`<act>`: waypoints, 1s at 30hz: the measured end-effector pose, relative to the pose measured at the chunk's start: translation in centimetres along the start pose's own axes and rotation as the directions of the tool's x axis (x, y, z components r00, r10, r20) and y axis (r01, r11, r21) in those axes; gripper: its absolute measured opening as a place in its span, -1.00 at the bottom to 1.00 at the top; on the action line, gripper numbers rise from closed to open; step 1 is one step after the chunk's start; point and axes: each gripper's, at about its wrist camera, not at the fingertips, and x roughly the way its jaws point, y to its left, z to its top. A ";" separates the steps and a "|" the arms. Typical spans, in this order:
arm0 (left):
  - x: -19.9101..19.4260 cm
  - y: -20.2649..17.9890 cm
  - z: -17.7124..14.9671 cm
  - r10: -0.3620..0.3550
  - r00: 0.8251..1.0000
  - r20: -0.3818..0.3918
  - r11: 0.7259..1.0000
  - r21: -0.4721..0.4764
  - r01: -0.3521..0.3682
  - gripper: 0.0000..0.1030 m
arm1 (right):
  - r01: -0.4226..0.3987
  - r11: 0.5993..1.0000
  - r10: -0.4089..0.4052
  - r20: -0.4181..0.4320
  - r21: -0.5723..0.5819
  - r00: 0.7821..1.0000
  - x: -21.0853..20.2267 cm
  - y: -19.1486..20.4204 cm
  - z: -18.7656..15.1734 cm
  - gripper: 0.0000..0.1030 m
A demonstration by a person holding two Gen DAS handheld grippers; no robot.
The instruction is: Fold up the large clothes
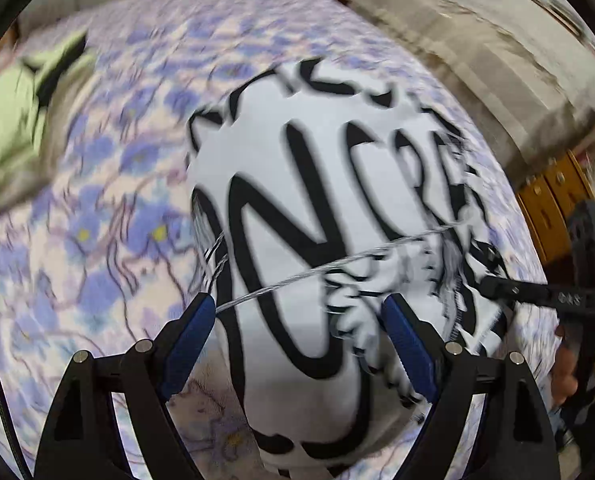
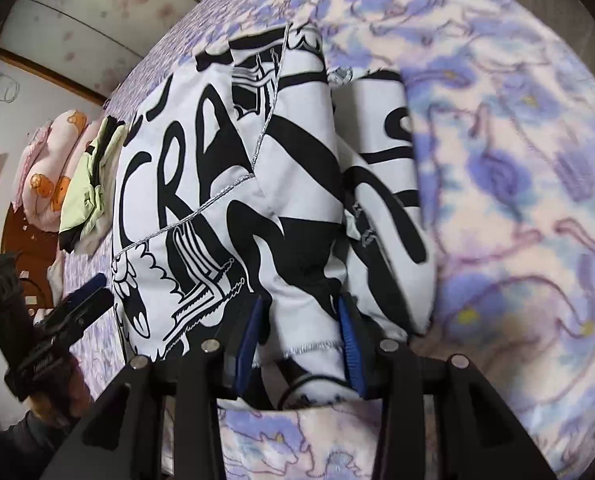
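I have the white garment with the big black lettering [image 2: 233,200] lying in a partly folded bundle on the blue-flowered bedspread [image 2: 517,184], and I place everything else from that garment. Its long axis runs away from my right gripper [image 2: 301,340] toward the far end of the bed, where a pale green garment [image 2: 85,184] and a pink pillow [image 2: 49,164] sit just beyond it.

My right gripper is at the garment's near hem, jaws at a narrow gap with the stitched edge between the blue pads [image 2: 349,344]. The cloth passes between them, but I cannot tell whether they are pressing on it or standing just clear.

My left gripper [image 1: 301,344] hangs over the garment's left half with its jaws wide and nothing gripped; the printed fabric [image 1: 317,208] shows between its fingers, below them. In the right wrist view it sits just off the garment's left edge.

I judge the right hand to be the nearer one for the next fold, which I would carry along that long axis, away from me.
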 end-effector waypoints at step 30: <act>1.5 2.7 3.9 -0.112 0.994 0.016 0.982 -0.153 0.113 0.65 | 0.063 0.998 -0.067 0.251 0.024 0.966 -4.0 -1.4 5.0 0.08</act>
